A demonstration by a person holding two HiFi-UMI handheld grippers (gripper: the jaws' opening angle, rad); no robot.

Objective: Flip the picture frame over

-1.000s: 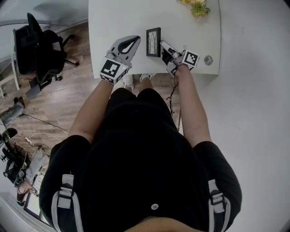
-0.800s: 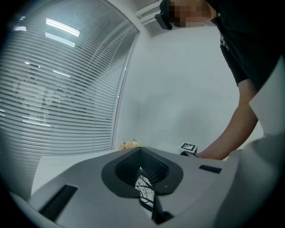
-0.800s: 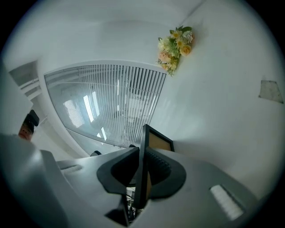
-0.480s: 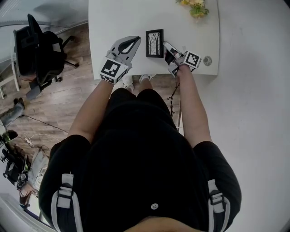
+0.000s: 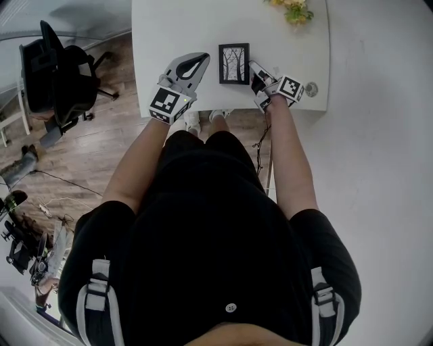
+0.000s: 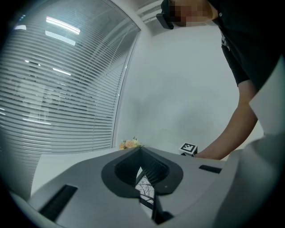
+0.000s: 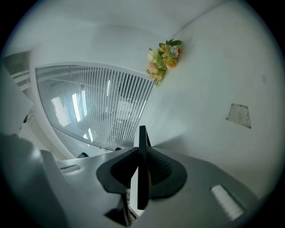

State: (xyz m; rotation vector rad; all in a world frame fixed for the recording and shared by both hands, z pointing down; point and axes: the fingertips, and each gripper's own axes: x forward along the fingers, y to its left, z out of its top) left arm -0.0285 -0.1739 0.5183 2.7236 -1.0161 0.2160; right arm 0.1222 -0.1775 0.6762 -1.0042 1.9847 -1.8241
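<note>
The black picture frame [image 5: 234, 64] is on the white table [image 5: 176, 27] near its front edge, with its tree picture facing up. My right gripper [image 5: 252, 67] is shut on the frame's right edge. In the right gripper view that edge is a thin black strip [image 7: 142, 178] clamped between the pads. My left gripper [image 5: 202, 60] hovers just left of the frame, shut and holding nothing. Through the small gap below its tips in the left gripper view [image 6: 140, 150], a piece of the picture [image 6: 146, 190] shows.
A small bunch of flowers [image 5: 292, 10] lies at the table's far right. A round grommet [image 5: 310, 89] sits in the near right corner. An office chair [image 5: 57, 71] stands on the wooden floor to the left. The person's legs are at the table's front edge.
The frame stood steeply on edge and has come down to show its picture side broadly. My right gripper has moved right and down with it. The left gripper has stayed put.
</note>
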